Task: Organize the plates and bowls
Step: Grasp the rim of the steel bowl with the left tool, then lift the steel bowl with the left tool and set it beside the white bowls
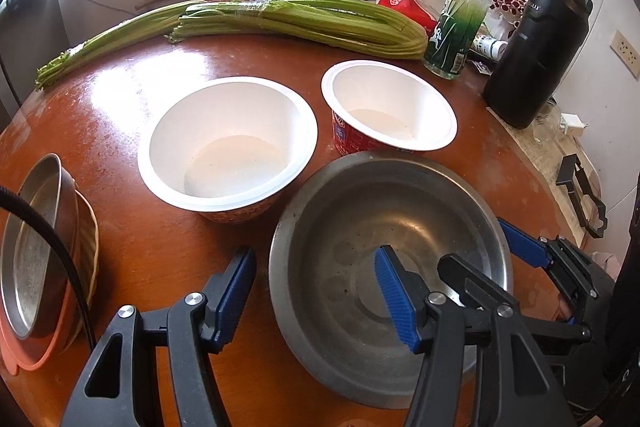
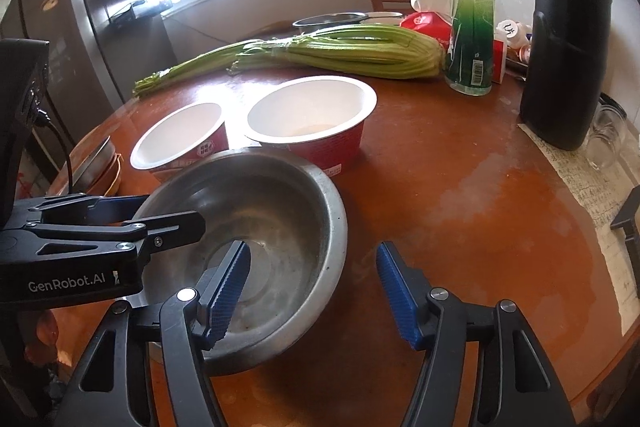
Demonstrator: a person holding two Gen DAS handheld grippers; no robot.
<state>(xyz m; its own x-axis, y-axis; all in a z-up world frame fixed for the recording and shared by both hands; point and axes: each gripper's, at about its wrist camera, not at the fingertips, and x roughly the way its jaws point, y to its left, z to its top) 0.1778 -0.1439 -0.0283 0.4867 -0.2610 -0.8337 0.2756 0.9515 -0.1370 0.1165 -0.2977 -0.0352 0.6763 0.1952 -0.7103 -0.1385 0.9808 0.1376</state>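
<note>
Here, open claws (image 1: 316, 291) astride bowl rim (image 1: 280, 227)

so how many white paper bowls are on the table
2. One paper bowl sits left of the other paper bowl, both just beyond the steel bowl near the grippers. None looks hidden, though clutter at the back could cover more.

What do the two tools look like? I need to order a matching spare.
Both the left tool and the right tool have black plastic linkage arms with silver pivot pins and ribbed blue pads. The left one's body carries white GenRobot.AI lettering and a black cable.
</note>
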